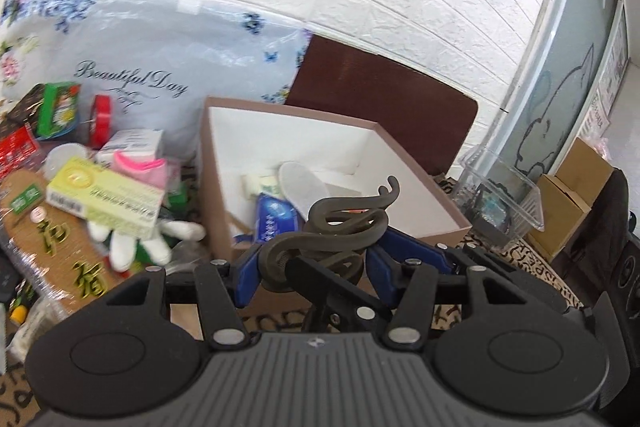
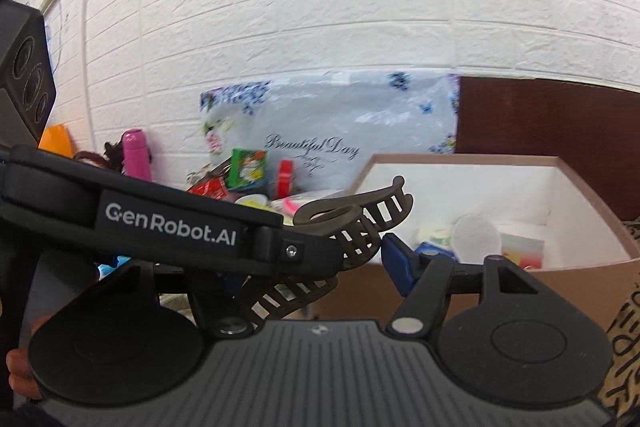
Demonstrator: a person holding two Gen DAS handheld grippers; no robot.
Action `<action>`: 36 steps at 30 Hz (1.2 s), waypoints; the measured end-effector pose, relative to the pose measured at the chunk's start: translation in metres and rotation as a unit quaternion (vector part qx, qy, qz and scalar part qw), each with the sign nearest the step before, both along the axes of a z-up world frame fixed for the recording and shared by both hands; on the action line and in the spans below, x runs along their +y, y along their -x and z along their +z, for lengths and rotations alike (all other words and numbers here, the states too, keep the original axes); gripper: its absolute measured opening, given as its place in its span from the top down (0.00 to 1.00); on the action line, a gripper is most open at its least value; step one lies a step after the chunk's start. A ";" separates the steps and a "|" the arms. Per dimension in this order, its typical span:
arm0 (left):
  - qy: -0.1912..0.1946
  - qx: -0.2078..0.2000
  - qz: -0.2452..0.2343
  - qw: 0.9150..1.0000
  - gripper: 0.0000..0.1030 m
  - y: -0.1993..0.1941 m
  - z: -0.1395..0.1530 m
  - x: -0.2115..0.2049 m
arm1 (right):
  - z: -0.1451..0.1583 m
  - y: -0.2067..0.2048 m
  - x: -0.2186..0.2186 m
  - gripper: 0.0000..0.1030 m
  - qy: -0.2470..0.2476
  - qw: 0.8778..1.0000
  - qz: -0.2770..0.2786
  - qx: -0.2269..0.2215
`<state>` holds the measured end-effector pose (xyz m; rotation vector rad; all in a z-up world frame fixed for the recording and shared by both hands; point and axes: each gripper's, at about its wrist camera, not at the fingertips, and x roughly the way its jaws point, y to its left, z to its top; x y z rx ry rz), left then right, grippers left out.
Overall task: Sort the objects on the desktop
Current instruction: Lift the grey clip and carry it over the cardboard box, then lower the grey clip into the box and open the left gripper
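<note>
One hair claw (image 1: pixel 344 227) between left gripper (image 1: pixel 308 259) jaws — clamped, right gripper (image 2: pixel 320 259) jaws spread — beside it.

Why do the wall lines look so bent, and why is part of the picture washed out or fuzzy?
In both wrist views the fisheye lens bows the straight brick wall lines into arcs. In the left wrist view daylight from the window at right washes out that edge, and the clutter at left is slightly smeared. In the right wrist view the hair claw stays fairly sharp while the box behind is softer.
</note>
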<state>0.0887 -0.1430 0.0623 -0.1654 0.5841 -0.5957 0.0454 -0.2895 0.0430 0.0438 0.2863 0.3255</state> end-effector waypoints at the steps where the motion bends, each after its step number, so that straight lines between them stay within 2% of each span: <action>1: -0.001 -0.004 -0.005 1.000 0.43 -0.003 0.002 -0.007 | 0.002 -0.002 -0.006 0.36 -0.001 1.000 -0.005 -0.003; 6: 0.008 -0.017 -0.026 0.999 0.43 -0.025 0.007 -0.037 | 0.010 -0.018 -0.036 0.36 -0.001 0.999 -0.028 -0.021; 13: 0.029 -0.010 -0.045 0.998 0.43 -0.061 0.002 -0.078 | 0.012 -0.049 -0.078 0.36 0.004 0.998 -0.056 -0.022; 24: 0.024 0.032 -0.069 0.997 0.43 -0.118 -0.022 -0.130 | -0.008 -0.103 -0.130 0.36 0.004 0.996 -0.085 0.014; 31: 0.009 0.054 -0.080 0.995 0.43 -0.138 -0.042 -0.144 | -0.029 -0.126 -0.146 0.36 -0.003 0.995 -0.089 0.045; 34: 0.008 0.059 -0.081 0.995 0.41 -0.142 -0.047 -0.145 | -0.035 -0.132 -0.148 0.36 -0.005 0.995 -0.088 0.055; 36: 0.016 0.055 -0.080 0.995 0.30 -0.142 -0.046 -0.143 | -0.038 -0.134 -0.148 0.35 -0.005 0.994 -0.089 0.061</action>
